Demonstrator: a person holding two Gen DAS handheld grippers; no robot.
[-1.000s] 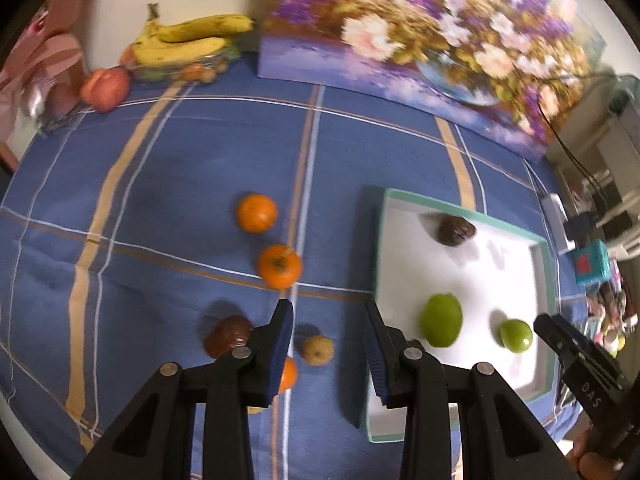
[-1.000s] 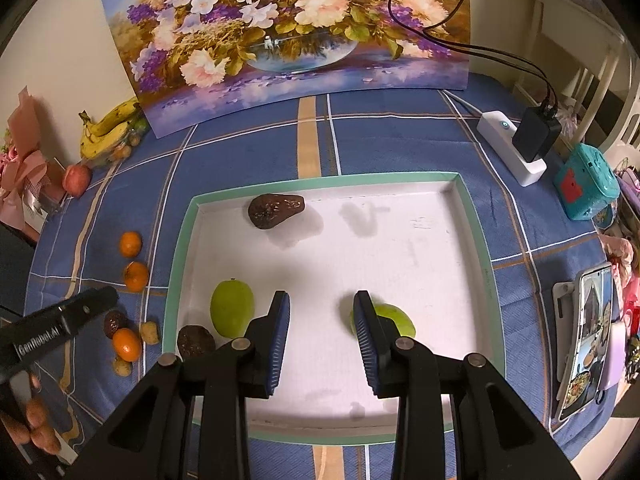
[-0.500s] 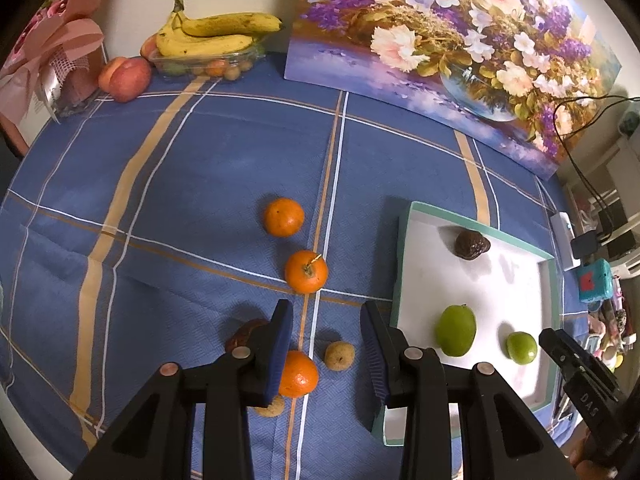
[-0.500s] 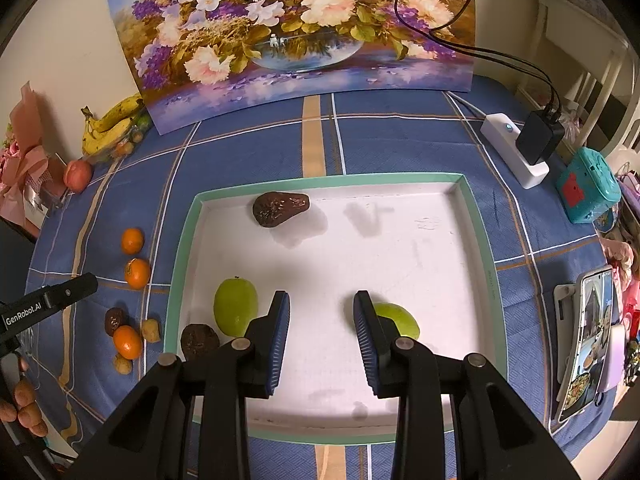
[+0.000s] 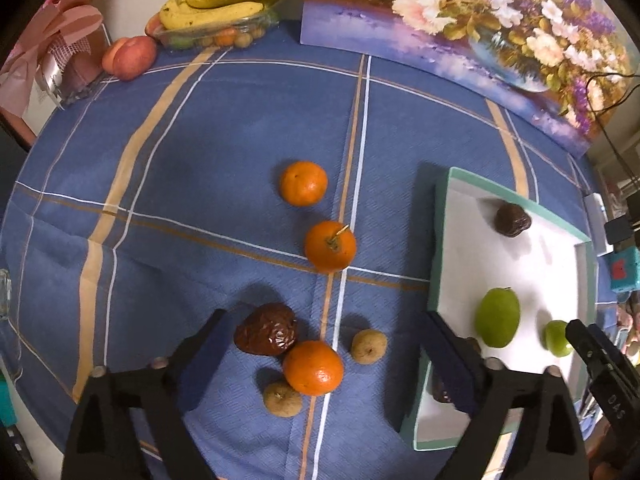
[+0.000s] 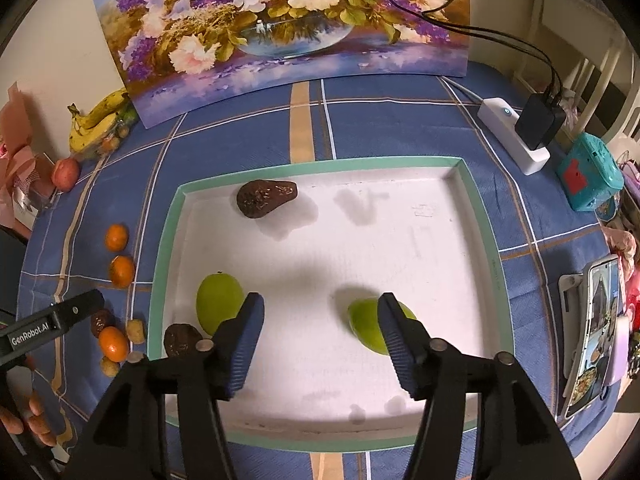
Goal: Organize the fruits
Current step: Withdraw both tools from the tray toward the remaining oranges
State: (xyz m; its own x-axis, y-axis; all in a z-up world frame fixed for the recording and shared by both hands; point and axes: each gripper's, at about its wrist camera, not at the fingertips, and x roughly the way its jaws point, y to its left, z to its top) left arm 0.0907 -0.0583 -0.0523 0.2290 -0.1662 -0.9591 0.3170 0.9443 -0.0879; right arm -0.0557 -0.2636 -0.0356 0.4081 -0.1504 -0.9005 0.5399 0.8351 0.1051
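My left gripper (image 5: 324, 320) hangs low over a cluster on the blue cloth, and its jaws are opening wide. Between them, untouched, lie a dark brown wrinkled fruit (image 5: 266, 330), an orange (image 5: 313, 367) and two small tan fruits (image 5: 369, 346) (image 5: 282, 399). Two more oranges (image 5: 303, 183) (image 5: 330, 246) lie farther out. My right gripper (image 6: 320, 300) hovers over the white tray (image 6: 320, 166), its jaws opening with nothing between them. A green fruit (image 6: 366, 326) lies just beside its right finger. The tray also holds another green fruit (image 6: 218, 306) and two dark fruits (image 6: 264, 198) (image 6: 182, 338).
Bananas (image 5: 224, 4) on a plastic box and a peach (image 5: 128, 58) sit at the far left, by the flower painting (image 5: 460, 28). A power strip with charger (image 6: 520, 136), a teal box (image 6: 590, 172) and a phone (image 6: 596, 332) lie right of the tray.
Both grippers' jaws have spread apart, the left far wider. The left gripper has sunk closer to the fruit cluster. The right gripper has stayed over the tray.
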